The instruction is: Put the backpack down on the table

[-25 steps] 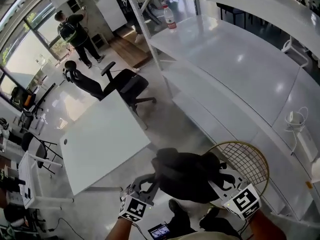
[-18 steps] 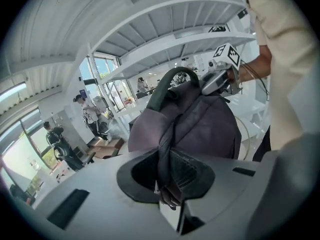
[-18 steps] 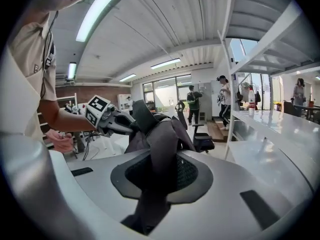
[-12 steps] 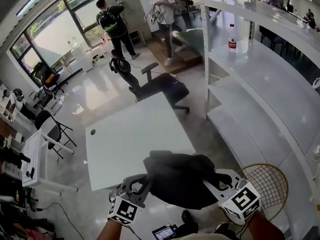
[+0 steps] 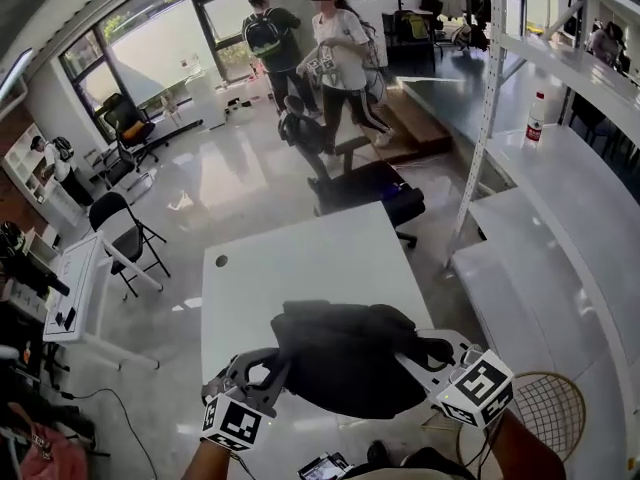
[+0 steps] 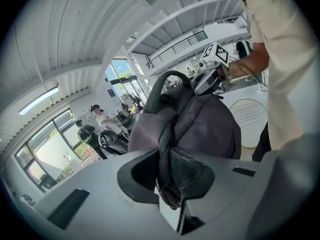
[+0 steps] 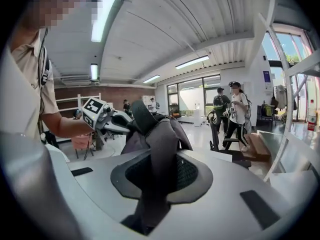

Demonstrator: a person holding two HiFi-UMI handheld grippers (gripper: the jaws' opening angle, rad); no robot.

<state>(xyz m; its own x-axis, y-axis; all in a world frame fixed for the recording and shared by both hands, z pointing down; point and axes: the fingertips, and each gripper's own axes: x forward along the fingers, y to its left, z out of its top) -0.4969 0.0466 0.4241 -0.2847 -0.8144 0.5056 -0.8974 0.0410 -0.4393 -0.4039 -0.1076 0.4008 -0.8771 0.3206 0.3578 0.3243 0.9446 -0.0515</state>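
Observation:
A dark grey backpack (image 5: 345, 353) hangs between my two grippers over the near edge of the white table (image 5: 300, 258). My left gripper (image 5: 272, 370) is shut on fabric at the bag's left side. In the left gripper view the cloth (image 6: 200, 124) is pinched between the left gripper's (image 6: 167, 156) pads. My right gripper (image 5: 412, 353) is shut on the bag's right side. In the right gripper view a fold or strap of the backpack (image 7: 160, 134) runs down between the right gripper's (image 7: 157, 169) pads. The bag's underside is hidden, so I cannot tell whether it touches the table.
A black office chair (image 5: 365, 183) stands past the table's far edge, with two people (image 5: 340, 48) behind it. White shelving (image 5: 560, 198) with a bottle (image 5: 537, 118) runs along the right. A wire chair (image 5: 550, 413) is at lower right, a folding chair (image 5: 125, 233) at left.
Both grippers carried the backpack away from above the wire chair by the shelving to over the white table's near edge. The view swung round with them.

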